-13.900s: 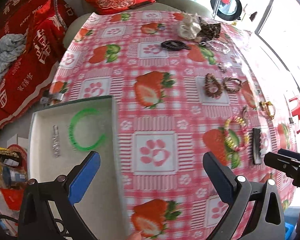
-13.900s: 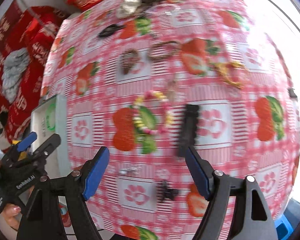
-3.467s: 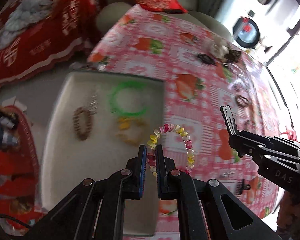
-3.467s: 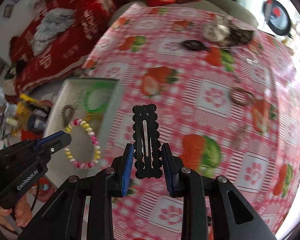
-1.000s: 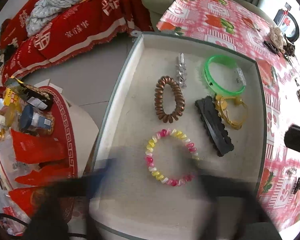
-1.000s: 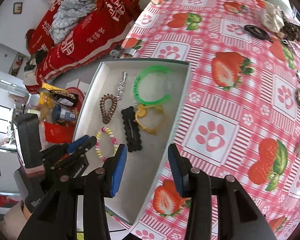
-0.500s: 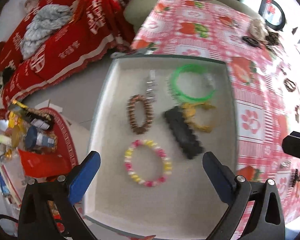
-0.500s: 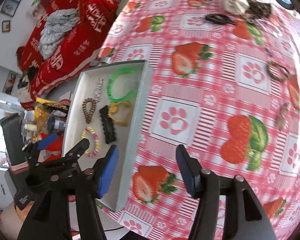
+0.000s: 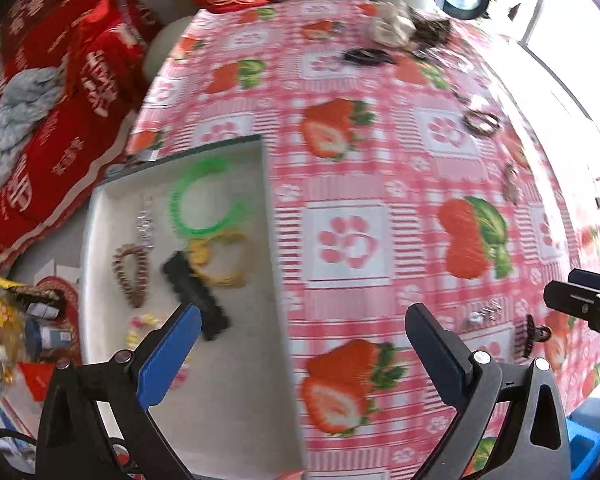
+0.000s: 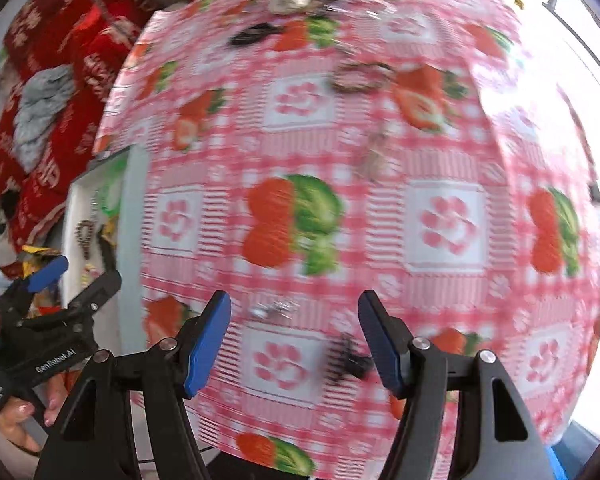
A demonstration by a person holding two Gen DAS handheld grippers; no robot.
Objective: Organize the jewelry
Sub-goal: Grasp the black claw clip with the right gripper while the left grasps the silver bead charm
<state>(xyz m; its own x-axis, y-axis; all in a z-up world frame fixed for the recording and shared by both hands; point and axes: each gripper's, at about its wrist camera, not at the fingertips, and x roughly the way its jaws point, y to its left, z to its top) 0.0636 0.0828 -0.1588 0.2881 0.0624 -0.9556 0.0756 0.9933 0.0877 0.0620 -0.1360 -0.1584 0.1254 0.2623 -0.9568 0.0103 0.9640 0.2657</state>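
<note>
A white tray (image 9: pixel 236 400) at the table's left edge holds a green bangle (image 9: pixel 204 200), a yellow bracelet (image 9: pixel 220 260), a black hair clip (image 9: pixel 196 296), a brown coil tie (image 9: pixel 130 276), a silver clip (image 9: pixel 145 222) and a beaded bracelet (image 9: pixel 140 326). My left gripper (image 9: pixel 302 332) is open and empty above the tray's right wall. My right gripper (image 10: pixel 294 320) is open and empty over the tablecloth, above a small silver clip (image 10: pixel 274 308) and beside a black claw clip (image 10: pixel 348 360). Both views are blurred.
More jewelry lies on the strawberry tablecloth: a brown bracelet (image 9: pixel 482 122), a black hair tie (image 9: pixel 366 56), a brownish piece (image 9: pixel 512 184), scrunchies (image 9: pixel 404 28) at the far edge. A red-covered sofa (image 9: pixel 52 100) and floor clutter (image 9: pixel 24 320) are at the left.
Both grippers have swung right, away from the tray toward the tablecloth. The right gripper now looks at the small silver clip and black claw clip. Both stay open and empty.
</note>
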